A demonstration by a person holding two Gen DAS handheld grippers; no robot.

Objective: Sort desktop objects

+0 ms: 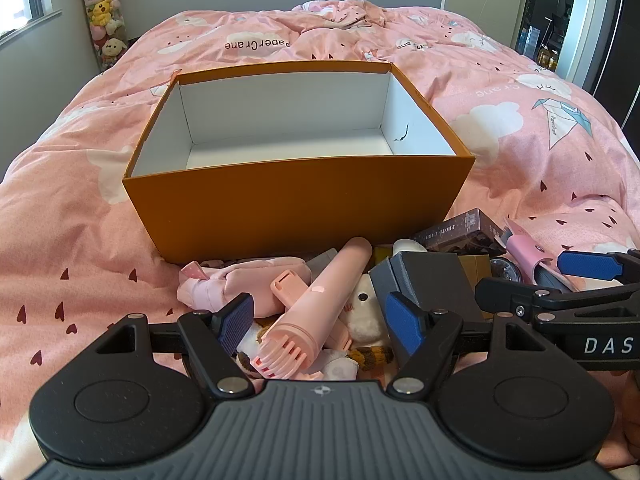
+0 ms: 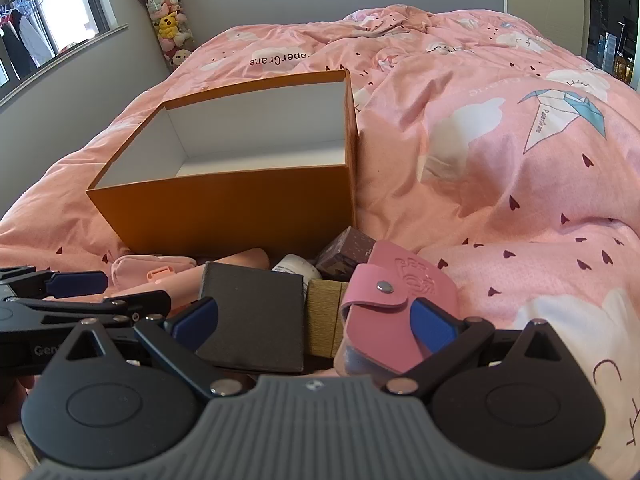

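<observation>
— Two grippers, one heap of things. What does the left wrist view give?

— An orange box (image 1: 296, 200) with a white inside sits on the pink duvet (image 1: 520, 152), open at the top. Just in front of its near wall lies the pile. The left gripper (image 1: 320, 322) hangs over that pile with its jaws spread wide, and the pink hair dryer (image 1: 320, 304) lies between the blue pads, touching neither as far as I can tell. It holds nothing.

— What else is in the pile there?

— A pink pouch (image 1: 224, 284) to the left of the dryer, a small white plush (image 1: 364, 308) just beside it on the right, then a dark grey box (image 1: 432, 280), and behind that a photo card box (image 1: 464, 232). The right gripper (image 1: 560, 276) comes in from the right edge; how far it is open I cannot tell from this side.

— And the right wrist view?

— Same orange box (image 2: 240, 208), now to the left of centre. The right gripper (image 2: 316, 322) is wide open and grips nothing. Between its pads lie the dark grey box (image 2: 256, 320), a tan box (image 2: 324, 320) just beside it, and a pink snap case (image 2: 396, 300) against the right pad. The left gripper (image 2: 60, 288) shows at the left edge, over the pink pouch (image 2: 132, 268)
</observation>
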